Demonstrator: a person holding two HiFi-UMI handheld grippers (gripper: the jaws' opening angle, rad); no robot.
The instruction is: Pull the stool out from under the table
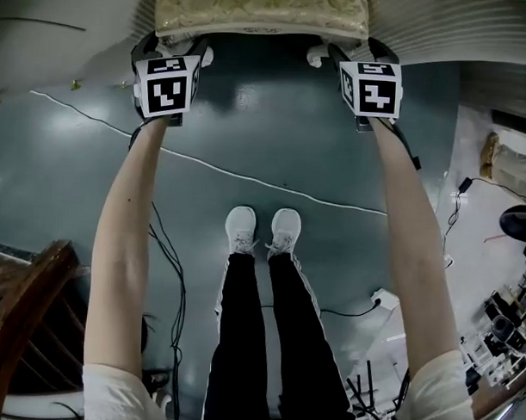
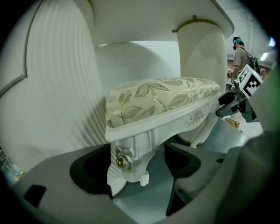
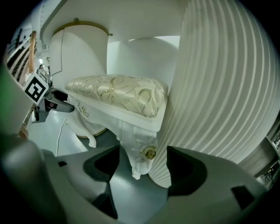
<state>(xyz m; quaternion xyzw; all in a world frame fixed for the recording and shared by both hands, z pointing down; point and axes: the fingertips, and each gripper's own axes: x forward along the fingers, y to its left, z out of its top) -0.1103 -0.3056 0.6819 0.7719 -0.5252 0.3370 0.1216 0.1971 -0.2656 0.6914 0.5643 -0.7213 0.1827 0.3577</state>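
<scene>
Left claw [image 2: 138, 170] and right claw [image 3: 144, 166] straddle stool [image 2: 162, 98] legs.

White cable [image 1: 247, 179] across grey floor [image 1: 275, 119]

Our right tongs [image 3: 139, 169] stood with the jaws apart, and the stool's [image 3: 122, 94] carved white leg [image 3: 136, 146] rose between them, nearer the left jaw; we could not tell whether either jaw touched it. A gold rosette [image 3: 150, 152] sat on that leg. Ahead lay the leaf-patterned cushion [image 3: 114, 92]. The desk's ribbed white pedestal [image 3: 214, 87] filled the side right of the tongs. Far to the left, our left tongs [image 3: 59, 105] met the stool's other corner, above a white cable [image 3: 61, 131] on the floor [image 3: 57, 138].
</scene>
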